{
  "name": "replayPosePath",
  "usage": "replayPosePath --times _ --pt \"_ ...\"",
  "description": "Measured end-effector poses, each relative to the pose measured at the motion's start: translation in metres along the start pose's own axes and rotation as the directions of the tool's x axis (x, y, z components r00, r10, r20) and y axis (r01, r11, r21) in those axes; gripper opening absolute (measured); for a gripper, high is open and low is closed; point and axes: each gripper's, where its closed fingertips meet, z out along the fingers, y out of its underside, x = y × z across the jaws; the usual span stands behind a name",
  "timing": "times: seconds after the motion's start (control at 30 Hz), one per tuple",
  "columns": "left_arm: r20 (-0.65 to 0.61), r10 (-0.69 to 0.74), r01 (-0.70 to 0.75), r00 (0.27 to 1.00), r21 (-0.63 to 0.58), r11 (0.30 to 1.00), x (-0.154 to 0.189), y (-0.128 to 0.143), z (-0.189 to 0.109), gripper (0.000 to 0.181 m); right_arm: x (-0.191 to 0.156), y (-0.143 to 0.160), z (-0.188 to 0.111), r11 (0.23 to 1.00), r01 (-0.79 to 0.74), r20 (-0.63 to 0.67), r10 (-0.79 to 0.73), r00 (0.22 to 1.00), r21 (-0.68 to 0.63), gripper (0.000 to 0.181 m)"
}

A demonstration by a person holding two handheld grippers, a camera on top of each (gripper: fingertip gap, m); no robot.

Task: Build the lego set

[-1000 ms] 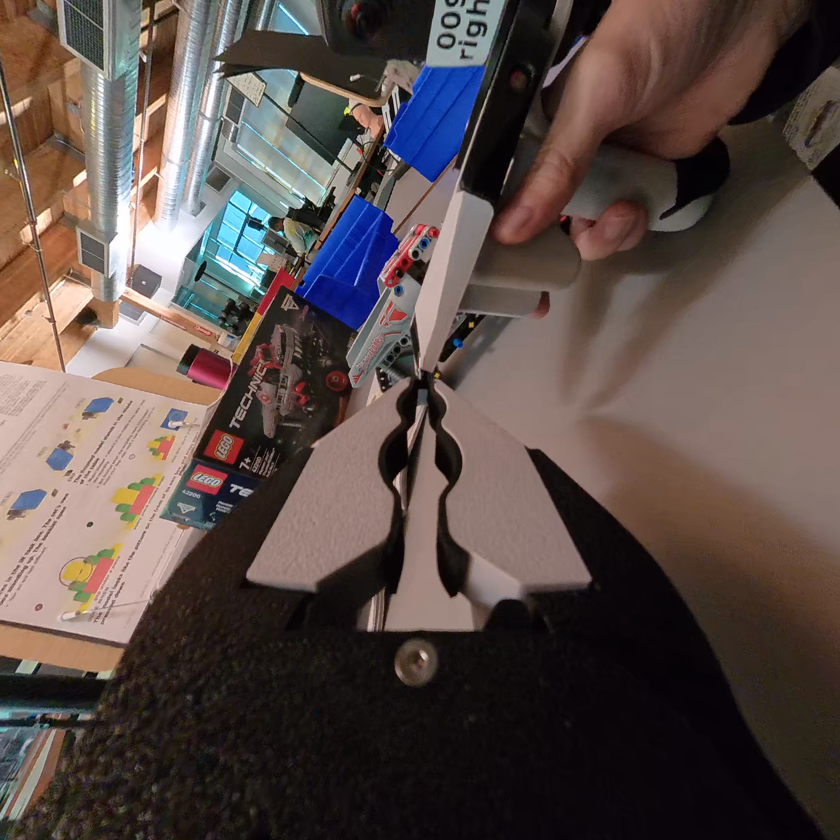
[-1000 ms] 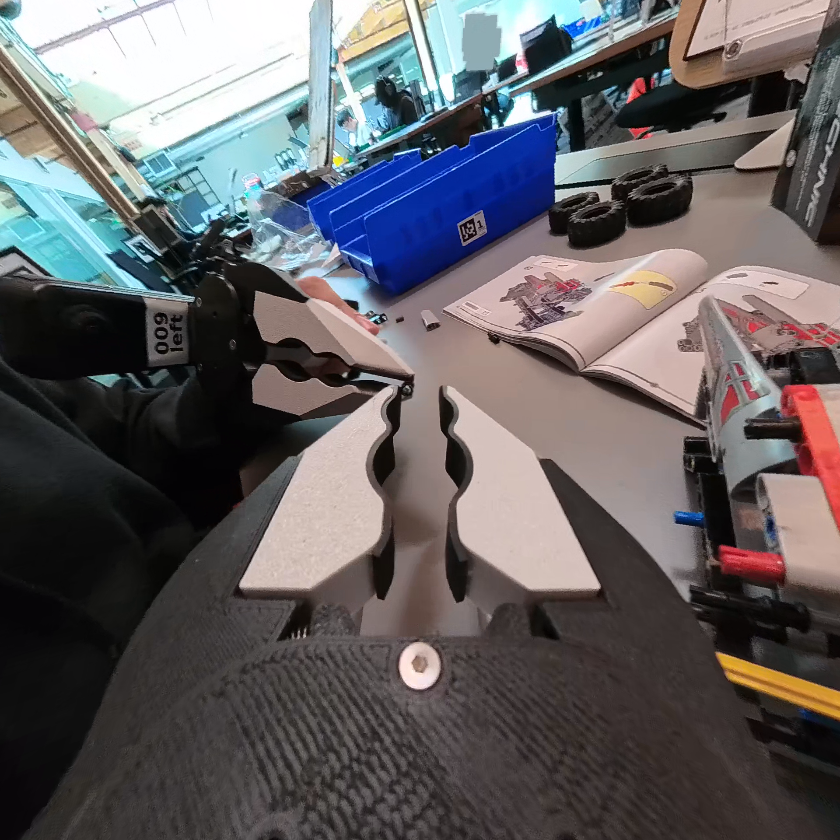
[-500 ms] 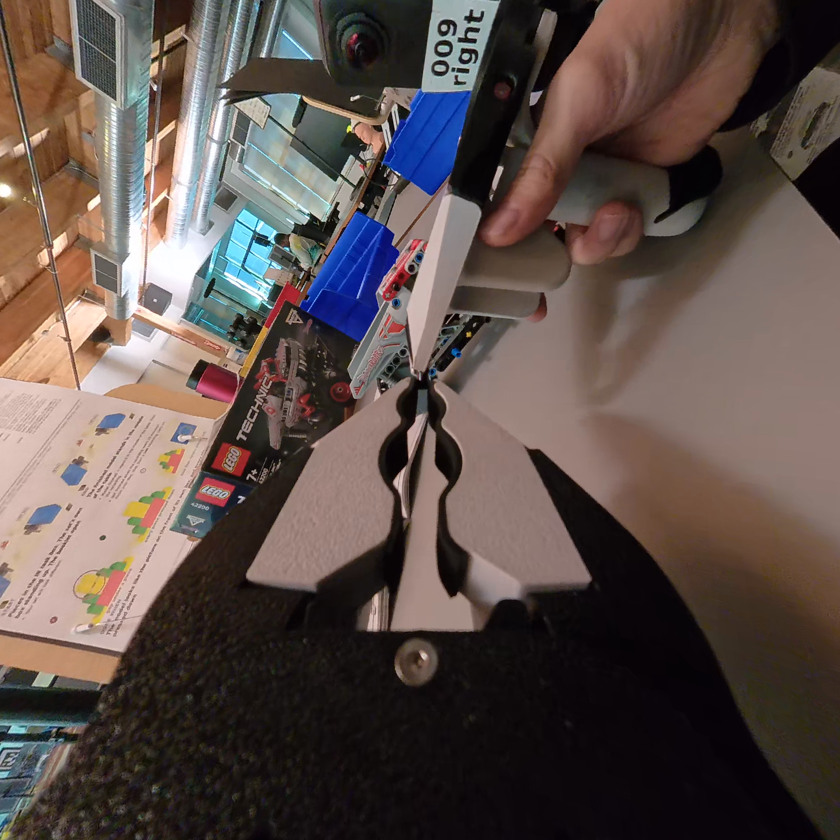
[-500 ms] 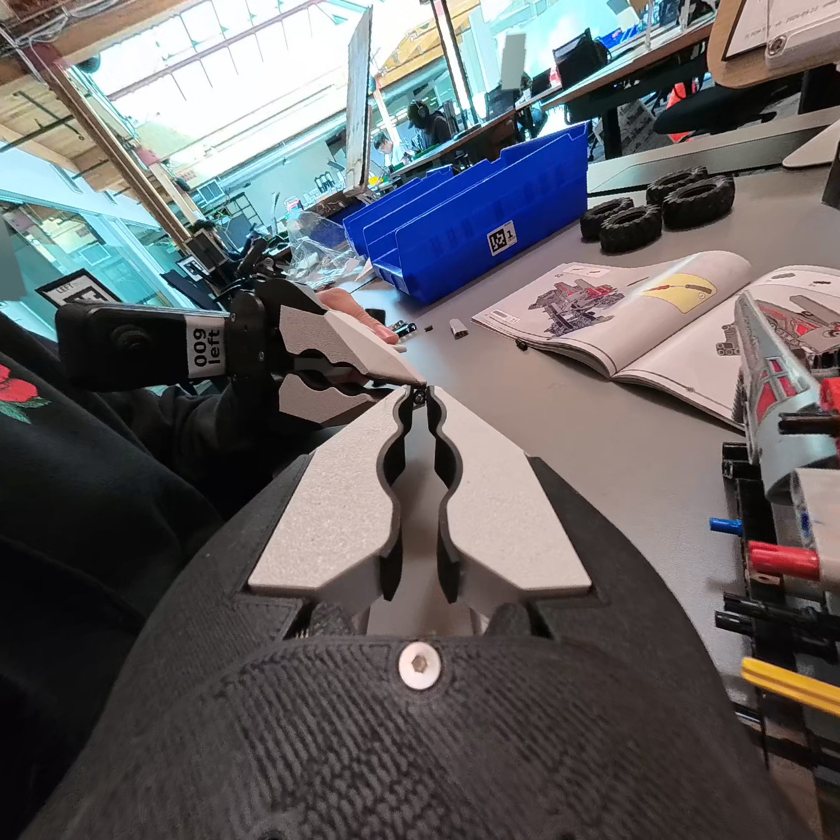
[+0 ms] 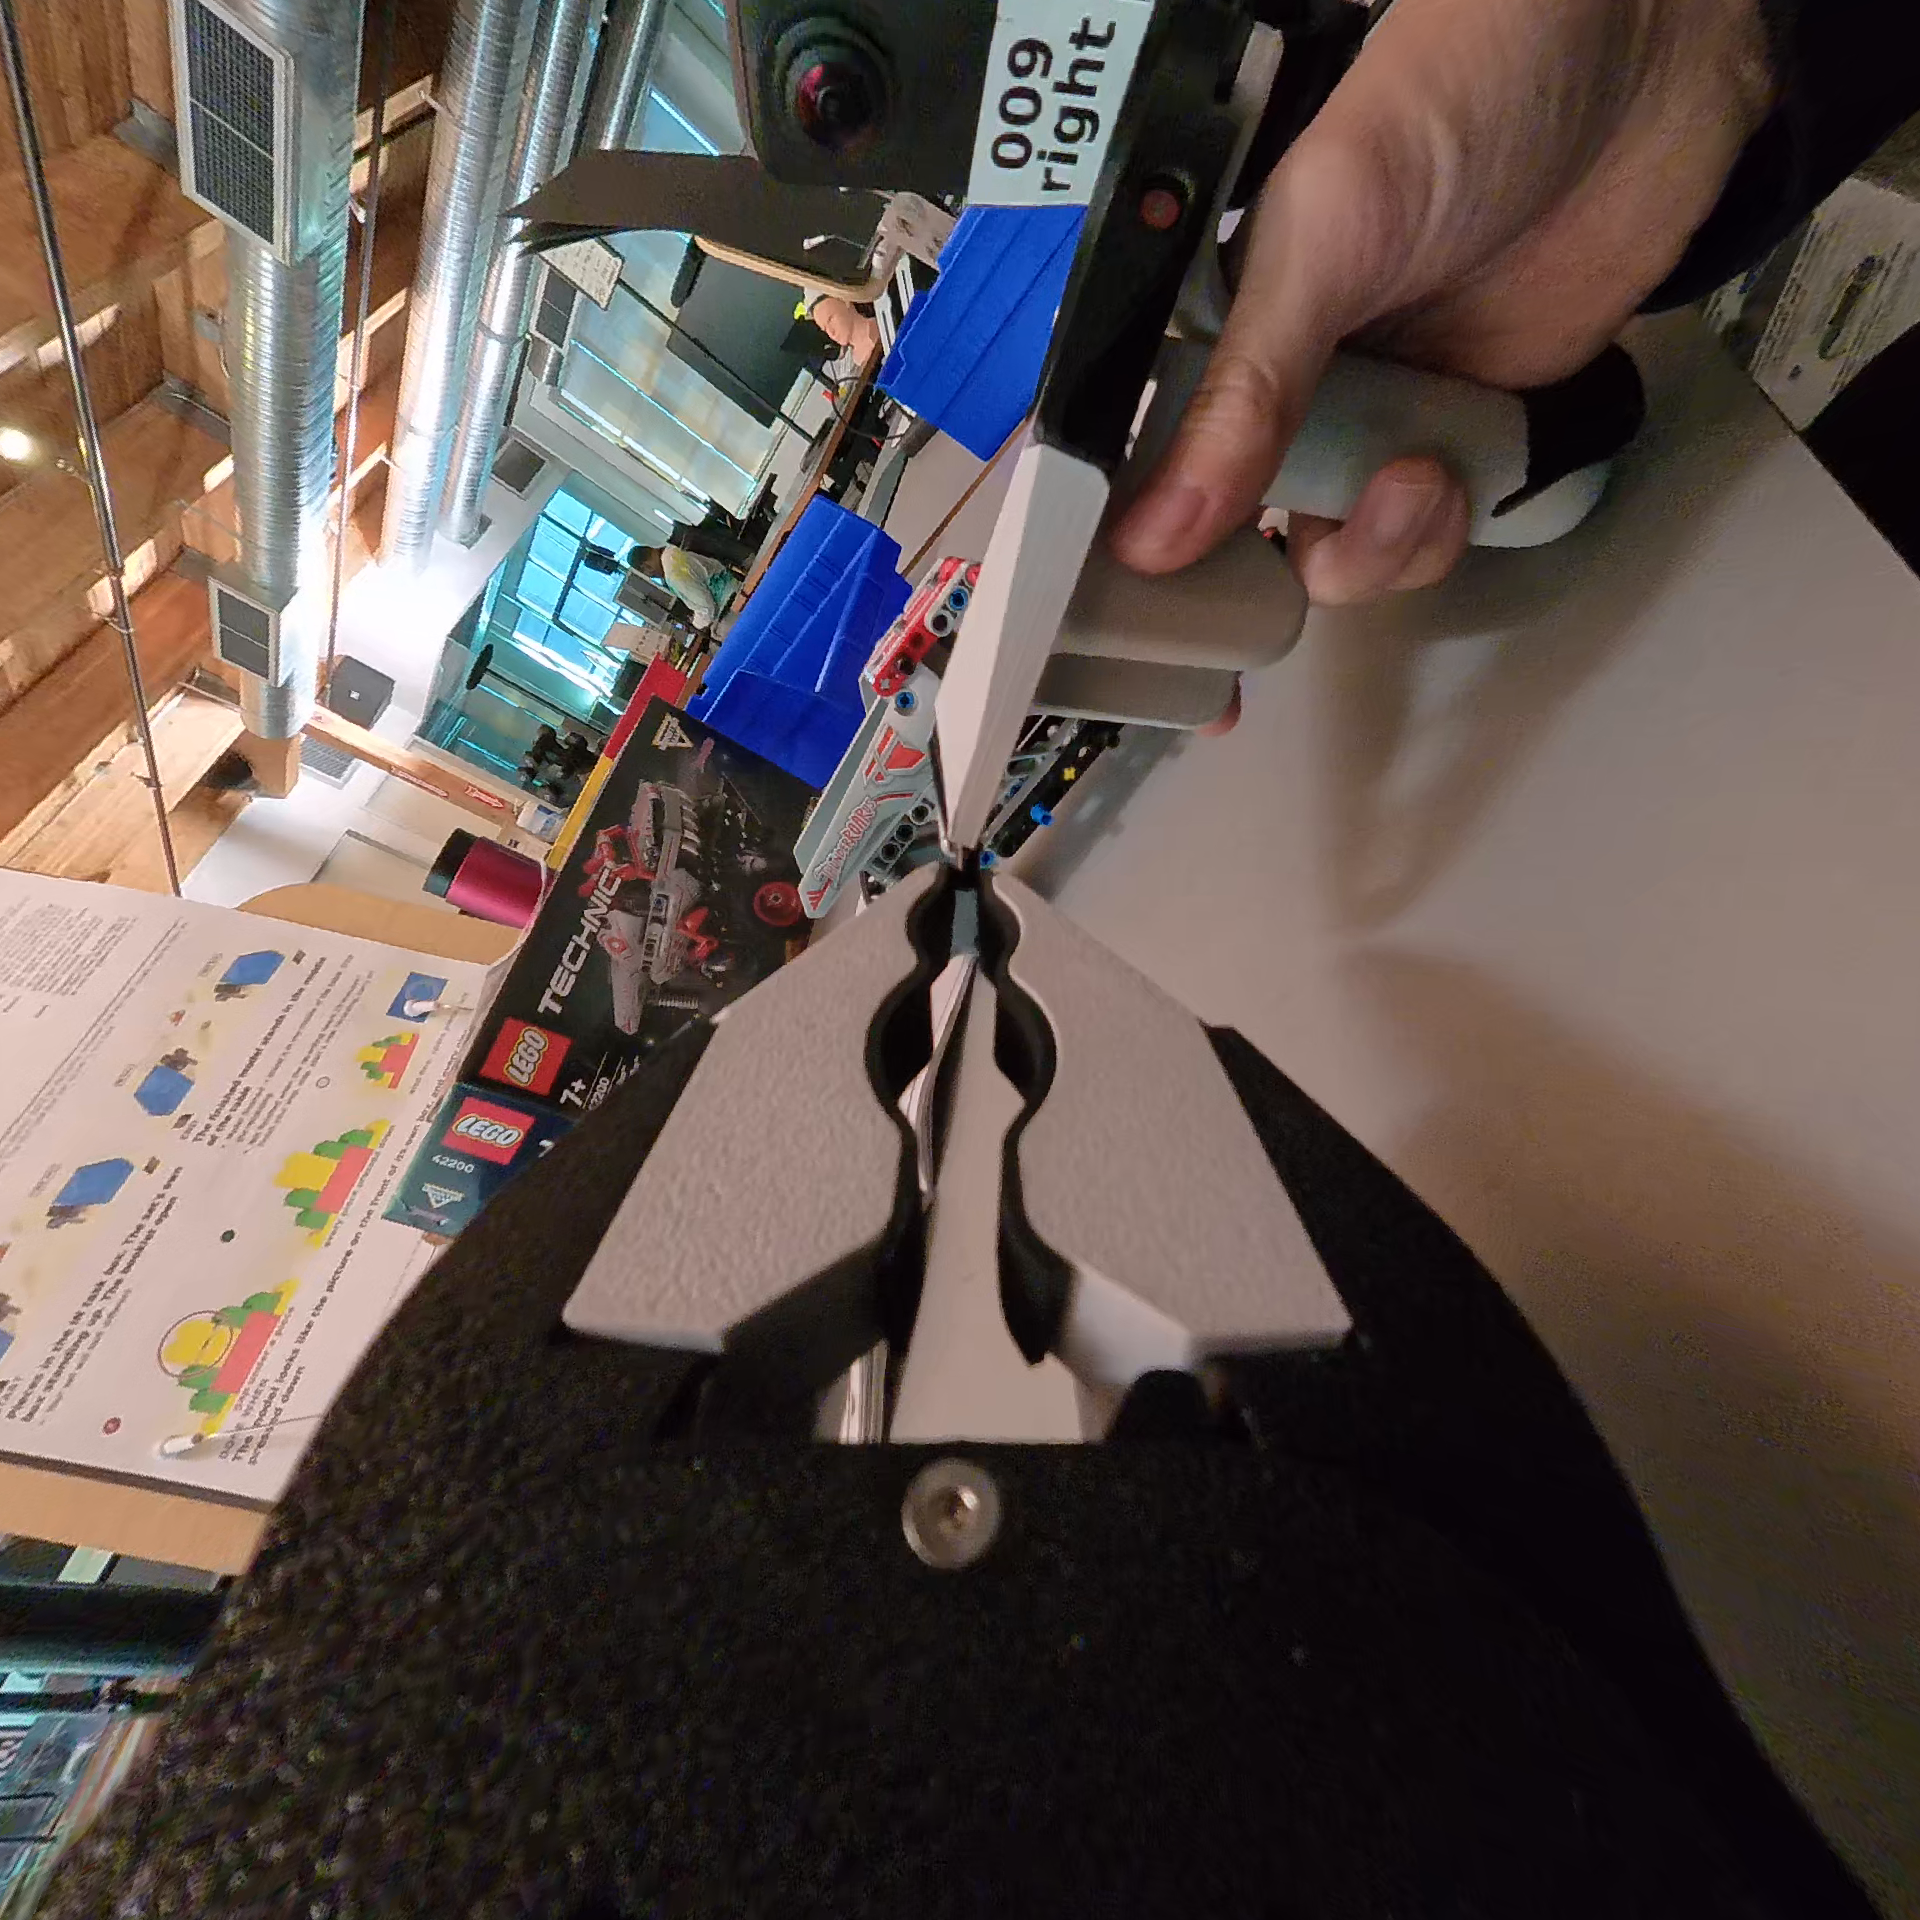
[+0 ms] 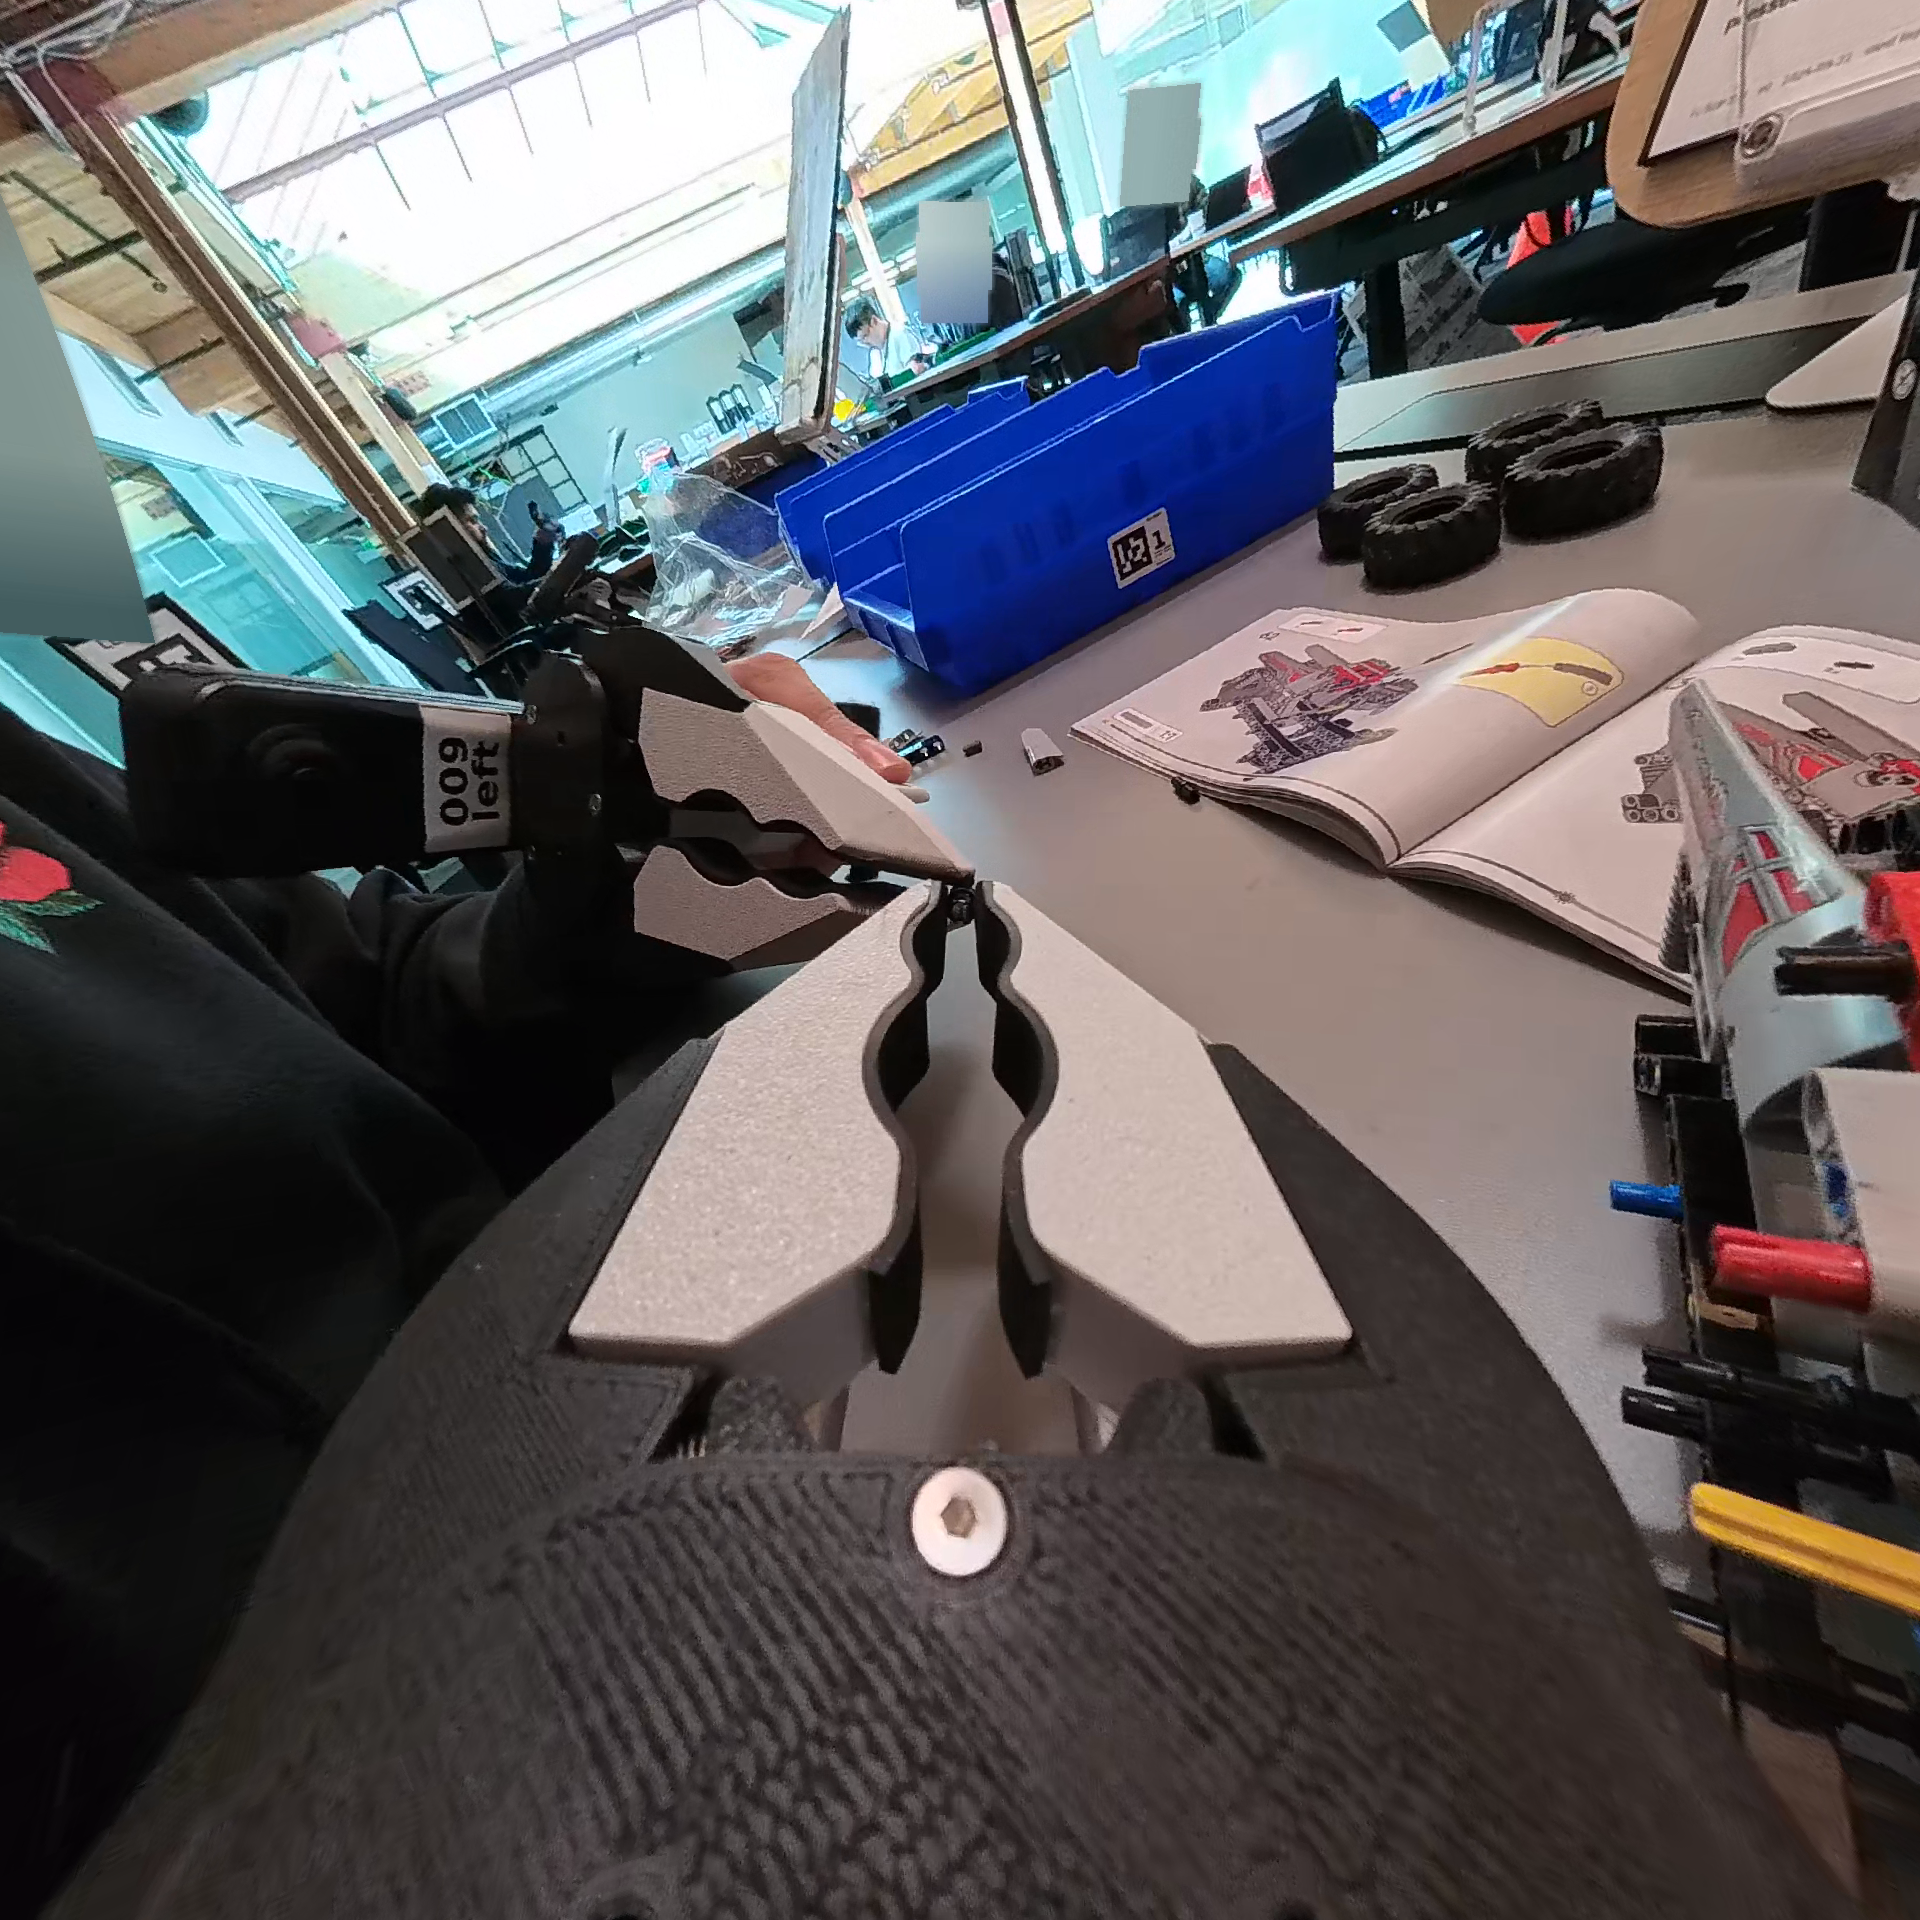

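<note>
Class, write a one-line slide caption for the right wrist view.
Right gripper and left gripper meet tip to tip over a tiny black piece, beside the open instruction booklet.

So the half-built truck (image 6: 1766, 1039) sits at the right edge of the grey table, grey body with red markings, black frame underneath, with blue, red and black pins (image 6: 1787, 1270) plus a yellow beam (image 6: 1808, 1558) sticking out toward the camera. Open instruction booklet (image 6: 1455, 748) lies flat right behind it. Four black tires (image 6: 1496, 499) are bunched together further back, near the blue bins. There's a tiny black piece (image 6: 964, 902) pinched right at the gripper tips, too small to identify.
</note>
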Motion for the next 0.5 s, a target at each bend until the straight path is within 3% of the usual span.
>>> replayPosePath --times 0.5 --pt "-0.039 -0.116 0.119 0.993 0.103 0.988 -0.0002 -0.0083 -0.0036 0.002 -0.0069 -0.0026 -0.0039 0.997 -0.069 0.096 0.067 0.993 0.021 0.003"
